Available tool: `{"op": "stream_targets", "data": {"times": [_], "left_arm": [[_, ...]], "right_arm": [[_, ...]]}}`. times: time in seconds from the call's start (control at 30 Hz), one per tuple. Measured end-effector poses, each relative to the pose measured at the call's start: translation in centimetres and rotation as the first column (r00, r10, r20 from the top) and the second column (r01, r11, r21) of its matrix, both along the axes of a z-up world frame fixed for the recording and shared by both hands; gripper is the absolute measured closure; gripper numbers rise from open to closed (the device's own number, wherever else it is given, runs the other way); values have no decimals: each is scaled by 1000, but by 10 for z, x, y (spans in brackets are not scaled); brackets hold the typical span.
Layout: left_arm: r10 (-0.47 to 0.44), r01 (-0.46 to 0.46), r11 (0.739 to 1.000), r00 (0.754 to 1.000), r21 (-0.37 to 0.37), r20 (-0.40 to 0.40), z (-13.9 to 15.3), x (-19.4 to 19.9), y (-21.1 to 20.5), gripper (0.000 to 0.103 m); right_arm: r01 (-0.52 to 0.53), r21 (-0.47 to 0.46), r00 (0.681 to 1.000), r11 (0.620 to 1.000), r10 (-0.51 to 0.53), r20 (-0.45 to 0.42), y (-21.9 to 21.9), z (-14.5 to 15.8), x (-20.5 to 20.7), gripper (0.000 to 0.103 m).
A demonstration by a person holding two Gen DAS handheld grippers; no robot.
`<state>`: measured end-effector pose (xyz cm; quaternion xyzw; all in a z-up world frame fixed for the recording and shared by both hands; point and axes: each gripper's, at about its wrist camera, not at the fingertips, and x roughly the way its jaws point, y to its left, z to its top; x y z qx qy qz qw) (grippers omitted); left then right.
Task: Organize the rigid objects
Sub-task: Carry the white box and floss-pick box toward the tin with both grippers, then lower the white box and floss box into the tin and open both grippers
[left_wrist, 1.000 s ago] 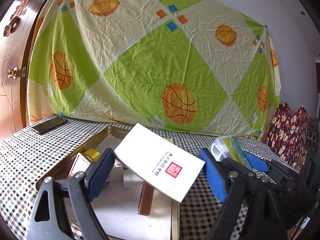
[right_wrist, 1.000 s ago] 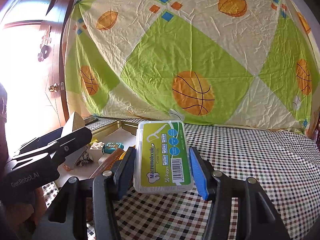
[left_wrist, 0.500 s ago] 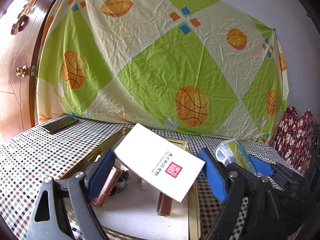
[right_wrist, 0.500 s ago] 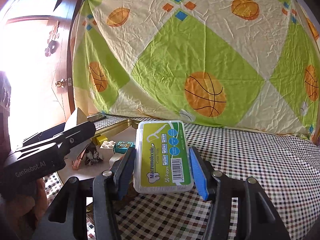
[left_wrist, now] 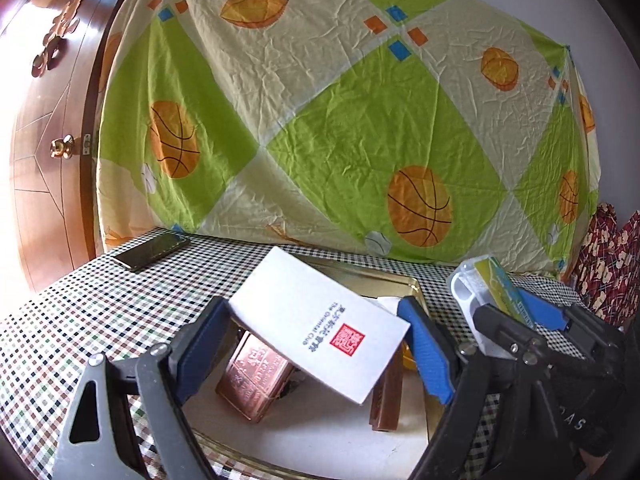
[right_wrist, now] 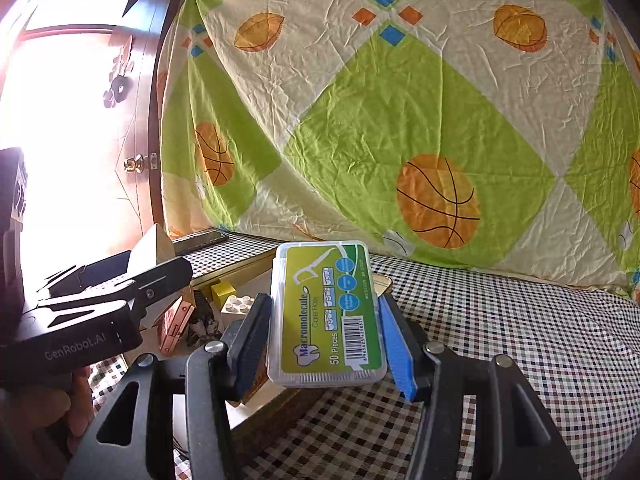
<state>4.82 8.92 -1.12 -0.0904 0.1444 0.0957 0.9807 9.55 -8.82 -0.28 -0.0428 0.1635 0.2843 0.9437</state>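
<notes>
Two claws, each clamped on a box, over the gold tray.

The white box [left_wrist: 320, 322] with a red seal sits tilted between the blue pads of the left claw [left_wrist: 316, 344], gripped at its two ends above the tray [left_wrist: 412, 284], where a copper-coloured case [left_wrist: 256, 376] lies. The right claw [right_wrist: 324, 340] pinches a green-labelled floss pick box [right_wrist: 326, 314] by its long sides, at the tray's edge, over the checkered desk [right_wrist: 500, 340]. A phone [left_wrist: 152, 250] lies farther back.
</notes>
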Motion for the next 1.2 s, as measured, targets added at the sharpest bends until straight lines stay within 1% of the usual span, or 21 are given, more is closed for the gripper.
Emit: {"op": "stream_targets", "data": {"times": [0.2,0.4,0.57,0.73,0.87,1.03,1.1,1.17,1.2], "left_arm": [[10,-9,1000,999,18,-39,5,6,12,17],[-15,21,999,994,50,-112,2,20,14,17],[-32,45,996,983,70,-180,-5,34,14,17],[-40,62,993,977,97,-210,-8,40,9,17],[-42,69,992,971,109,-234,-13,46,7,16],[-45,72,992,970,104,-239,-16,47,8,16],[-44,71,992,969,104,-242,-16,48,8,15],[-45,72,992,968,103,-246,-17,49,7,15],[-48,75,992,968,102,-247,-17,49,7,15]], "right_arm": [[-17,-3,1000,1000,17,-20,14,13,13,47],[-35,-26,996,999,32,-85,34,19,34,47],[-40,-75,985,996,27,-169,52,13,54,47],[-39,-93,974,995,17,-228,58,1,69,47],[-44,-98,969,994,18,-246,61,-5,72,47],[-62,-105,966,993,33,-257,62,-7,71,47],[-68,-110,968,992,39,-248,63,-7,69,46],[-66,-111,971,992,39,-234,63,-5,67,37],[-65,-112,973,992,39,-226,63,-3,65,35]]}}
